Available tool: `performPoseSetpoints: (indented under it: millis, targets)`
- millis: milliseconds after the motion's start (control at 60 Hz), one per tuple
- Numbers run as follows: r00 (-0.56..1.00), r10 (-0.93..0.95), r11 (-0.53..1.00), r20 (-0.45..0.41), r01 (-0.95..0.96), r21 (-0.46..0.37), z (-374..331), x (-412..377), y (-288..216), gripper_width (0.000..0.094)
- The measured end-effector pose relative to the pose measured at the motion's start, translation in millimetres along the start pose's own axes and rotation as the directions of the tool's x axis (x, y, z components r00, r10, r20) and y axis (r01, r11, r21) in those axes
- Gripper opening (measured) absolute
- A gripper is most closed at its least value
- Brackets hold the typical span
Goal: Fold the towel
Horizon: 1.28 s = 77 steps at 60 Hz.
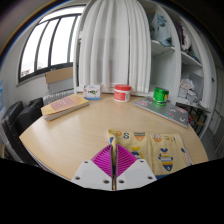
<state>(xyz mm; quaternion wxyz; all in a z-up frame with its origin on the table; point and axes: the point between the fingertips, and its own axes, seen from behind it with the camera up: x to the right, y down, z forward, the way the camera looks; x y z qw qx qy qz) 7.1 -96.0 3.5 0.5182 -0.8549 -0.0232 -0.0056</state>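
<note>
A cream towel (pixel 155 148) with coloured printed patterns lies spread on the light wooden table (pixel 60 140), just ahead of my fingers and to their right. My gripper (pixel 114 150) is low over the table at the towel's near left edge. Its magenta pads (pixel 101 160) are pressed together, with a thin strip of the towel's edge pinched between them. The rest of the towel lies flat.
Beyond the towel stand a red tub (pixel 122 92), a green cup (pixel 160 96) and a small white box (pixel 92 91). A flat pink-topped box (pixel 65 105) lies at the left. A white curtain, a window and shelves are behind the table.
</note>
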Motion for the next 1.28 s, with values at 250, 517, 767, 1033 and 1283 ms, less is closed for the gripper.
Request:
performPoseSetpoints:
  millis: [250,517,767,1033,1283]
  targets:
    - [0.985,0.172,0.976,0.023,-0.173,0.131,-52,77,-60,0.0034]
    - [0.976,0.149,0.987,-0.159,-0.157,-0.037,-18,195,18,0.0040]
    - [0.974,0.113,0.993,-0.196,-0.115,-0.001,-43,215,6,0.0718]
    - [0.976,0.208,0.976,-0.058,-0.203,0.080,-134,216,4,0.0827]
    - [0.952,0.301,0.948,-0.059,-0.292,0.124,-219,252,46,0.0829]
